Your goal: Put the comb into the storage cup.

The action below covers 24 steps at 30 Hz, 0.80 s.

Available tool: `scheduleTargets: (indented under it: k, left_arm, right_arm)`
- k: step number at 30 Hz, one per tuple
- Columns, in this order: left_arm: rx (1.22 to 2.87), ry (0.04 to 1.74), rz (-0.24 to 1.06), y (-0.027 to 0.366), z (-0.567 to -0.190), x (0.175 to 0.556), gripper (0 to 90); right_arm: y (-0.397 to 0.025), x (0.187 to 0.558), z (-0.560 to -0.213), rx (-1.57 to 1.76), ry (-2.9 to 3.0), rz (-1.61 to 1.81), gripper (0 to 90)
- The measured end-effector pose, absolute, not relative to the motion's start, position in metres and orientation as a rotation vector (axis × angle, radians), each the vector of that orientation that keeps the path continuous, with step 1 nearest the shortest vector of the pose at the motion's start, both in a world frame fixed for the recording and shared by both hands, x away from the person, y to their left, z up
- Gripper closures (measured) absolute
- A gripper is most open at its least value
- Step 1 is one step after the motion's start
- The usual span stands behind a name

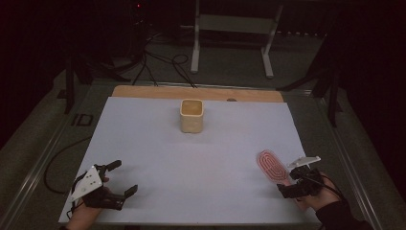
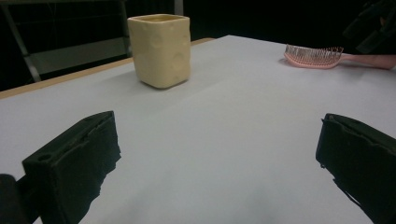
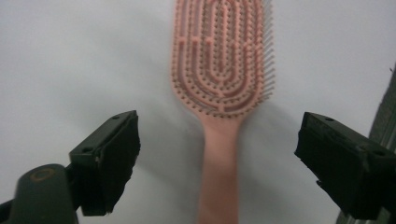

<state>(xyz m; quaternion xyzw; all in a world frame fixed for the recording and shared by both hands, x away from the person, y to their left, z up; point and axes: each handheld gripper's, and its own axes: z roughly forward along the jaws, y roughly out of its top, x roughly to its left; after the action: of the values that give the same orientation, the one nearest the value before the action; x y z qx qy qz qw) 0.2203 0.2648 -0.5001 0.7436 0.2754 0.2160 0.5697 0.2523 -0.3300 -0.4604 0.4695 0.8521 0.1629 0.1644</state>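
Observation:
A pink hairbrush (image 1: 271, 166) lies bristles-up on the white sheet at the front right; its handle (image 3: 218, 172) runs down between the jaws of my right gripper (image 3: 217, 158). That right gripper (image 1: 290, 188) hovers over the handle end, open and apart from it. A pale yellow square cup (image 1: 192, 115) stands upright near the back middle. My left gripper (image 1: 120, 178) rests open at the front left with nothing between its jaws. In the left gripper view the cup (image 2: 160, 49) stands ahead and the hairbrush (image 2: 314, 57) lies far right.
The white sheet (image 1: 191, 163) covers a wooden tabletop (image 1: 143, 91) whose far strip shows bare. A white frame stand (image 1: 230, 28) and cables lie on the floor beyond. Dark surroundings close in on all sides.

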Motion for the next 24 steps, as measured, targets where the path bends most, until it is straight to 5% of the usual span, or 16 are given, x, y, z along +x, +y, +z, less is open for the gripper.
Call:
scheduleTargets:
  k: [24]
  left_arm:
    - [1.741,0.647,0.505,0.266,-0.500,0.220,0.0]
  right_arm:
    - [-0.334,0.276,-0.480,1.502,2.545,0.316,14.4]
